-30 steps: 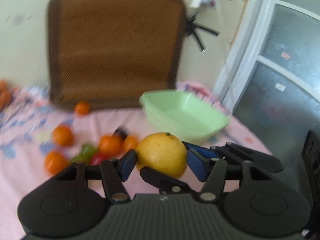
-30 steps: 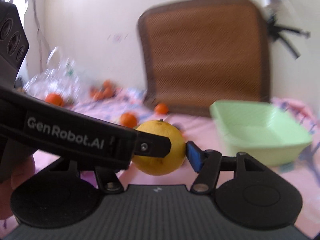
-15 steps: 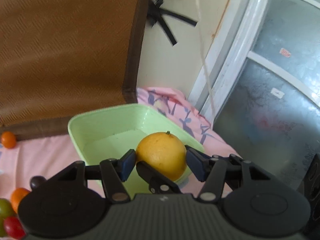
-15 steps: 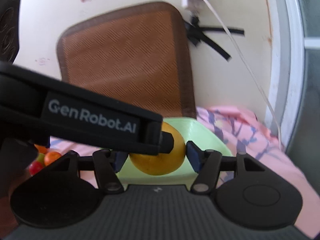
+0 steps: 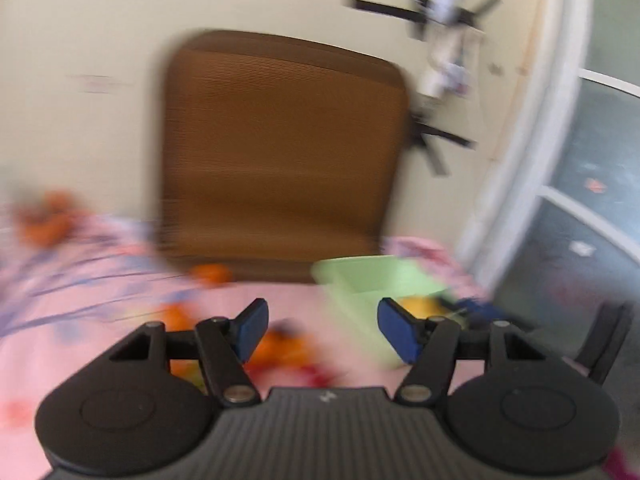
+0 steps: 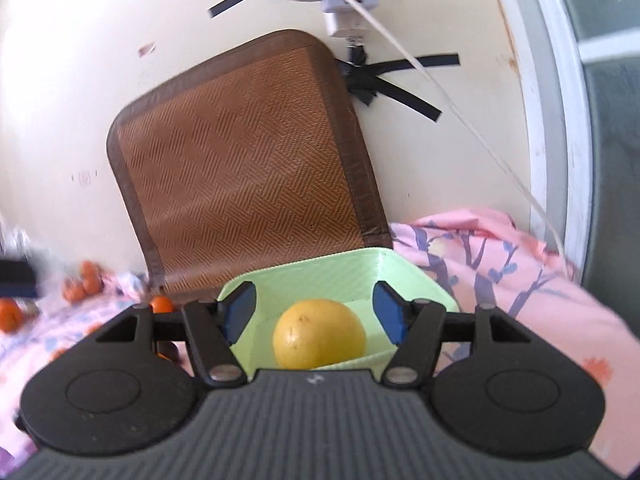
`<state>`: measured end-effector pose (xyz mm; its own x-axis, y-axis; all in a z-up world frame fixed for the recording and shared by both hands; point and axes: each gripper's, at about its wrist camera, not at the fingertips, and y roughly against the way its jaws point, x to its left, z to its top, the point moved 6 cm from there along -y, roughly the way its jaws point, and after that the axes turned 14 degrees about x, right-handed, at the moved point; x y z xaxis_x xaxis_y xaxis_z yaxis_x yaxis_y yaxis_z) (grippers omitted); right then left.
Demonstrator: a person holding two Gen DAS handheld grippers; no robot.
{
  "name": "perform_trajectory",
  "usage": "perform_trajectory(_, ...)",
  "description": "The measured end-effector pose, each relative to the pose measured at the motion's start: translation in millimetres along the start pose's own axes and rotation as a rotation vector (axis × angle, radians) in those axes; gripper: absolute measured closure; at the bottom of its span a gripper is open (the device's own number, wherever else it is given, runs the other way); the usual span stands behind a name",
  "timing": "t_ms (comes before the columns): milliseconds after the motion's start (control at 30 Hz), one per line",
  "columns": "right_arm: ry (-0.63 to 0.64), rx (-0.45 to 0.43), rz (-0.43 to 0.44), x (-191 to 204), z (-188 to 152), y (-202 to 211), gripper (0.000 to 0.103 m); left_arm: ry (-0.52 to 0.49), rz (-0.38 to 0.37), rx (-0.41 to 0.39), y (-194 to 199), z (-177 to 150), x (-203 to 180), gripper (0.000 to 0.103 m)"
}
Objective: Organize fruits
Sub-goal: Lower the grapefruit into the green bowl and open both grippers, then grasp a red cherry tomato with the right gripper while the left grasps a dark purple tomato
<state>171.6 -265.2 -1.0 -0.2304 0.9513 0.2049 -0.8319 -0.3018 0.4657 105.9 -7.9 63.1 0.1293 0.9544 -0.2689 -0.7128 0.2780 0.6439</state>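
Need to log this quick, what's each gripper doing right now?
Left gripper: open, empty, jaws just opening.
Right gripper: open, clear of the yellow fruit in the green bowl.

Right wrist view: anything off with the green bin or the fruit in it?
Nothing stands out. The large yellow citrus fruit sits whole inside the light green plastic bin, which rests level on the pink floral cloth. The right gripper is open with its fingers clear of the fruit.

— Was the left wrist view sharp?
— No, motion blur smeared the brown woven mat (image 5: 280,152) and pale green plastic bin (image 5: 372,280).
— And the right?
— Crisp, in soft daylight; fisheye bending bowed the white window frame (image 6: 556,120).
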Motion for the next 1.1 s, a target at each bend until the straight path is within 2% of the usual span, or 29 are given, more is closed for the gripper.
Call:
perform_trajectory(33, -0.012, -0.004, 0.005, -0.3, -0.2, 1.4, 0.042, 0.018, 0.045, 0.004, 11.0, -10.4, 17.0, 0.041)
perform_trajectory(67, -0.014, -0.011, 0.006, 1.1, -2.0, 4.8, 0.052, 0.037, 0.081, 0.013, 20.8, -20.9, 32.4, 0.041)
perform_trajectory(167, 0.016, -0.050, 0.013, 10.3, -3.5, 15.3, 0.064, 0.083, 0.141, 0.047, 42.1, -49.9, 67.1, 0.041)
perform_trajectory(300, 0.091, -0.058, 0.139, 41.9, -6.5, 29.1, 0.064, 0.072, 0.157, 0.073, 47.5, -72.7, 85.2, 0.041)
perform_trajectory(400, 0.195, 0.022, 0.213, 81.9, -24.0, 30.1, 0.064, 0.021, 0.138, 0.083, 42.2, -78.9, 83.5, 0.040)
perform_trajectory(467, 0.292, 0.078, 0.191, 106.3, -40.6, 22.8, 0.064, -0.023, 0.117, 0.093, 31.4, -80.3, 76.6, 0.039)
perform_trajectory(567, 0.388, 0.160, 0.098, 123.9, -56.6, 0.2, 0.063, -0.084, 0.104, 0.108, 11.7, -84.7, 64.6, 0.039)
perform_trajectory(667, 0.383, 0.231, 0.058, 126.3, -56.7, -19.2, 0.059, -0.117, 0.126, 0.121, -5.5, -86.3, 60.3, 0.039)
perform_trajectory(767, 0.376, 0.255, 0.043, 130.3, -54.3, -31.7, 0.058, -0.117, 0.133, 0.137, -14.8, -89.5, 61.8, 0.042)
perform_trajectory(900, 0.354, 0.342, 0.033, 132.0, -55.8, -53.8, 0.059, -0.094, 0.134, 0.154, -21.3, -94.4, 67.9, 0.050)
perform_trajectory(967, 0.337, 0.350, 0.045, 130.1, -56.9, -54.1, 0.062, -0.090, 0.123, 0.143, -20.3, -93.4, 68.2, 0.053)
perform_trajectory(1033, 0.335, 0.349, 0.059, 129.0, -58.0, -51.5, 0.073, -0.092, 0.133, 0.146, -21.8, -93.0, 67.9, 0.059)
perform_trajectory(1100, 0.344, 0.342, 0.045, 129.8, -58.7, -47.3, 0.073, -0.101, 0.146, 0.148, -23.1, -92.5, 66.4, 0.072)
